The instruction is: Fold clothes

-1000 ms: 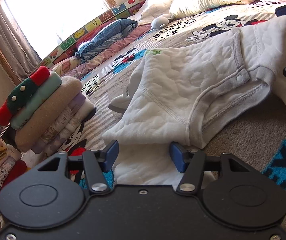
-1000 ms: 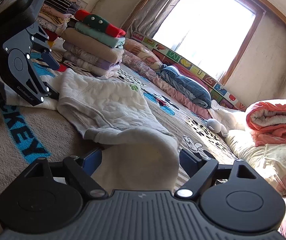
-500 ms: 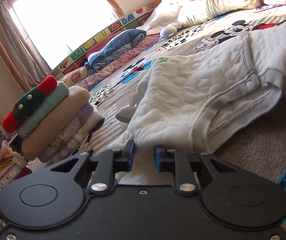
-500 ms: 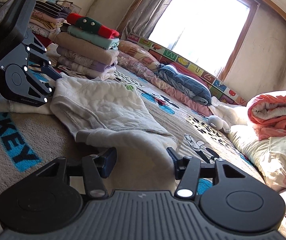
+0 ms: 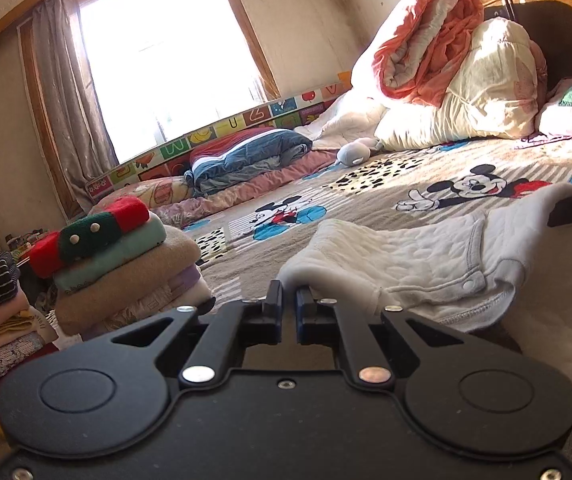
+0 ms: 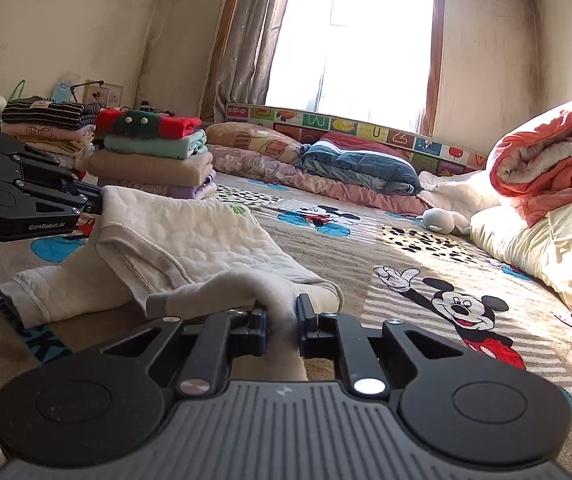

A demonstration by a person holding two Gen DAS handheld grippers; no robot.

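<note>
A bed (image 6: 365,248) with a cartoon-mouse cover is filling most of both views, and sunlight is falling across its far side. A rolled orange quilt (image 5: 425,40) is sitting on a pile of cream bedding (image 5: 485,92) in the upper right of the left wrist view. A stack of folded clothes (image 6: 154,156) is standing in the left middle of the right wrist view, with a second stack (image 6: 46,128) just behind it. A folded blue blanket (image 6: 357,164) is lying under the window (image 6: 349,36), near the centre.

The white quilted garment (image 6: 190,240) is lying spread across the near part of the bed, in the lower left and centre of the right wrist view, with two ends being lifted off the cover.

The left gripper (image 5: 288,302), at the bottom centre of its own view, is pressing its jaws together on one edge of the garment; it is also showing at the left edge of the right wrist view. The right gripper (image 6: 281,314), at the bottom centre of its view, is closing its jaws on a bunched fold of the same garment, the cloth sitting between the fingers (image 6: 305,312).

A small grey soft toy (image 6: 441,220) is resting beside the cream bedding.
</note>
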